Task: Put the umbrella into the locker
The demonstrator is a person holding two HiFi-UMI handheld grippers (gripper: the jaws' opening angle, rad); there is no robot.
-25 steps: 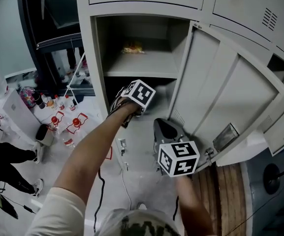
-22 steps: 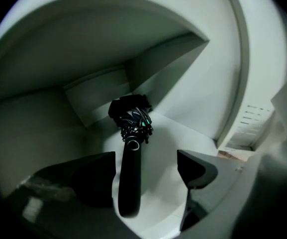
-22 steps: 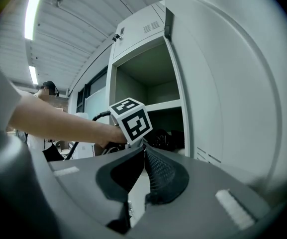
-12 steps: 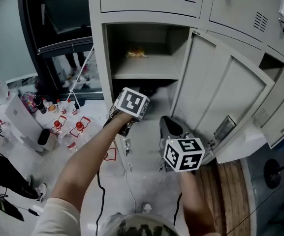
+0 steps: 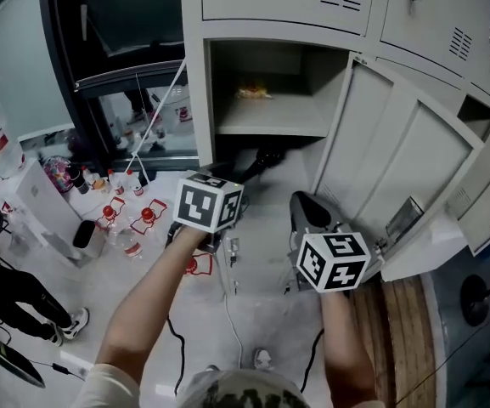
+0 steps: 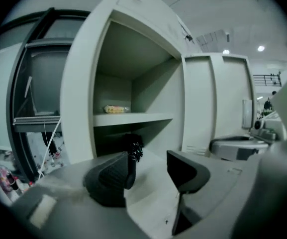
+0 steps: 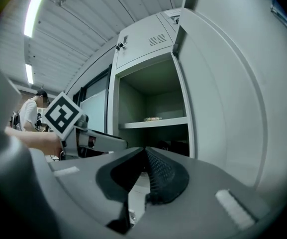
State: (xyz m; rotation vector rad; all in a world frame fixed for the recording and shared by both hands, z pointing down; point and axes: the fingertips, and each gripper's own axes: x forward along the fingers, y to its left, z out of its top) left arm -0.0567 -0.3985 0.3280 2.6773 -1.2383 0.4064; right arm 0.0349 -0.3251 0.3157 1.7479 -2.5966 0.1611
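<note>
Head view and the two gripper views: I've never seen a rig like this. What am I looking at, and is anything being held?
A person holds a two-jaw gripper in each hand; the cubes with square markers are part of the grippers. The head view looks down from the person's head at an open locker. Each gripper view looks along that gripper's own jaws. The left gripper has its jaws apart and closing, with nothing between them. The right gripper is shut and empty. On the locker's shelf lies a small yellowish packet. Below the shelf lies the dark umbrella, and neither gripper holds it.
</note>
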